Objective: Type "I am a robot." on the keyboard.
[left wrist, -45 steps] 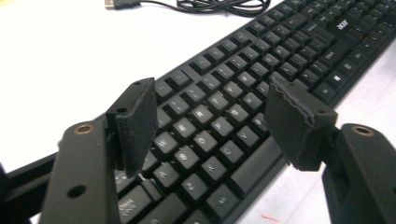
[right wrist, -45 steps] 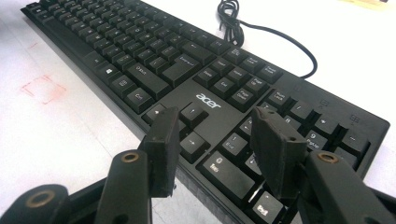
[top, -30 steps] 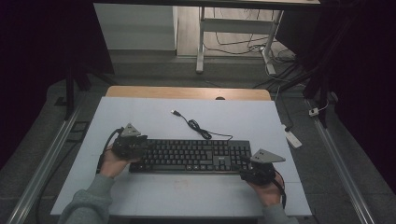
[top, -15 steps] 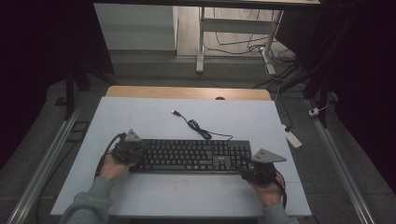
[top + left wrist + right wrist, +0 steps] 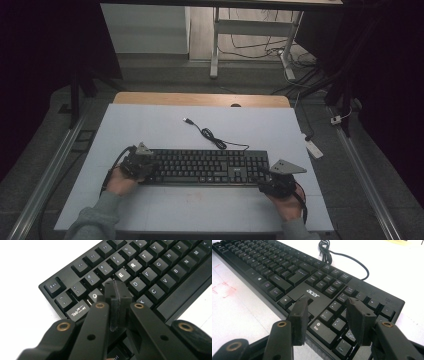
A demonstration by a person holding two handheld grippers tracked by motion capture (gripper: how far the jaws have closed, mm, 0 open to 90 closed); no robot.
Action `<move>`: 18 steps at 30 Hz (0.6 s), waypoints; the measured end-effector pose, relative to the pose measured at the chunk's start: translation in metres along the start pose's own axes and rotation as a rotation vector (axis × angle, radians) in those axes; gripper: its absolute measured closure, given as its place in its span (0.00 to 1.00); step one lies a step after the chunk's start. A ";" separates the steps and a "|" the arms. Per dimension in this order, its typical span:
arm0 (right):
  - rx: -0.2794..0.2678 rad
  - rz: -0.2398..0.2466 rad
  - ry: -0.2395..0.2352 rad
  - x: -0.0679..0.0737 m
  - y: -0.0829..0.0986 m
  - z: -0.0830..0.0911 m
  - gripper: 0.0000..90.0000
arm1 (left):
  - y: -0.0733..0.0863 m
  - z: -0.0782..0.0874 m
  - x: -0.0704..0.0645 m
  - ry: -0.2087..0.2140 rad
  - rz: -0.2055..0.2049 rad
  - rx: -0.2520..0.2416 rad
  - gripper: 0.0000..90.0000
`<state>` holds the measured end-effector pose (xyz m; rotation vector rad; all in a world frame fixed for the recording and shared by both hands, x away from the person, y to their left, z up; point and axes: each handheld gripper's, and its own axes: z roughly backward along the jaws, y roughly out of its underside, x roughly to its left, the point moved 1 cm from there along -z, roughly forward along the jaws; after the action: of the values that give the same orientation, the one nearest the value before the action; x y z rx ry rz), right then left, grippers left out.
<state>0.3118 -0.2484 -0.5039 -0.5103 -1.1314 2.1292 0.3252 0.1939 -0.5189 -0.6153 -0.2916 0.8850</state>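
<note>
A black keyboard (image 5: 205, 167) lies flat on a white bench (image 5: 150, 130), near the front edge and roughly centred left to right, its long side running left to right. Its thin black cable (image 5: 212, 137) runs from the far edge, loops once, and ends in a plug lying on the bench farther back.

A person's 2 hands come in from the near side, each holding 1 tool. The left hand-held gripper (image 5: 136, 164) sits at the keyboard's left end. In the left gripper view, the left hand-held gripper (image 5: 117, 293) has its 2 jaws pressed together with nothing between them, their joined tip over the keys just beside Q, near the Tab and Esc corner; whether the tip touches the keys is unclear.

The right hand-held gripper (image 5: 276, 181) sits at the keyboard's near right corner. In the right gripper view, the right hand-held gripper (image 5: 329, 315) has its 2 jaws spread apart above the number pad and arrow keys, gripping nothing, beside the printed brand mark.
</note>
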 end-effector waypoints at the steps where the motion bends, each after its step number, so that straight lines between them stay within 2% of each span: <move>1: 0.000 0.000 0.000 0.000 0.000 0.000 0.58 | 0.000 0.000 0.000 -0.002 0.000 0.004 0.99; 15: -0.002 0.006 0.002 0.000 0.000 0.001 0.58 | 0.002 -0.005 0.000 -0.021 0.011 0.019 0.99; 18: -0.005 0.008 -0.007 0.000 -0.001 0.001 0.58 | 0.001 0.000 0.000 -0.008 0.018 -0.022 0.98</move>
<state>0.3114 -0.2483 -0.5029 -0.5106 -1.1412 2.1372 0.3247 0.1942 -0.5192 -0.6356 -0.3037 0.9031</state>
